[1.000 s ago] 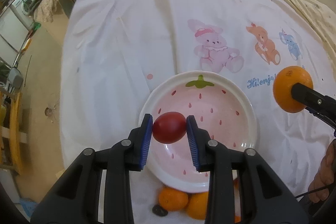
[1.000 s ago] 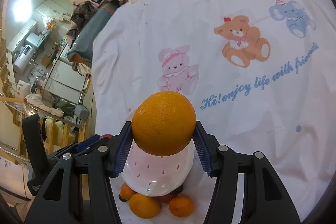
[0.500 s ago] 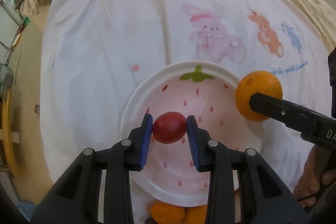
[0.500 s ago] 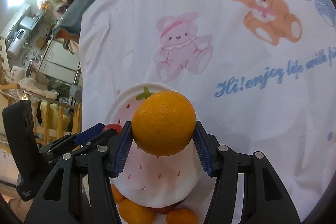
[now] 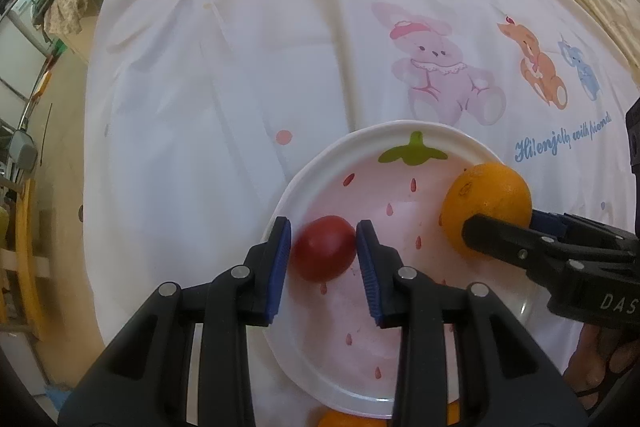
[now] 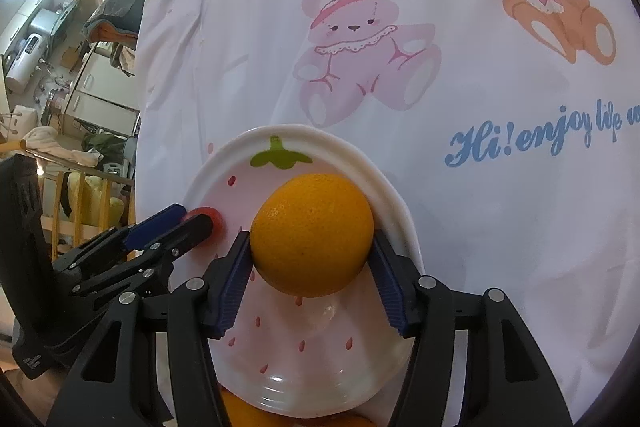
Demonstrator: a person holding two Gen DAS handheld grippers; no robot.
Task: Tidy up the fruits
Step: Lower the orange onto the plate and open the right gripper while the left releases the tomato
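Note:
My left gripper [image 5: 323,227] is shut on a small red fruit [image 5: 326,251], held low over the left part of the white strawberry-print plate [image 5: 360,135]. The right gripper [image 6: 311,239] has a large orange [image 6: 312,227] between its blue pads, which still touch it on both sides while the jaws are opening. That orange [image 5: 488,199] sits low over the right side of the plate [image 6: 304,131]. The right wrist view also shows the left gripper [image 6: 180,223] and the red fruit [image 6: 208,217] at the plate's left.
More oranges [image 5: 340,421] lie just past the plate's near rim, partly hidden. A white cloth [image 5: 240,67] printed with cartoon animals covers the table. Its left edge drops to a cluttered floor [image 6: 60,67]. A person's hand [image 5: 600,355] shows at lower right.
Both grippers came down toward the plate. The orange moved from right of the plate to above its right side. The red fruit stayed in the left pads.

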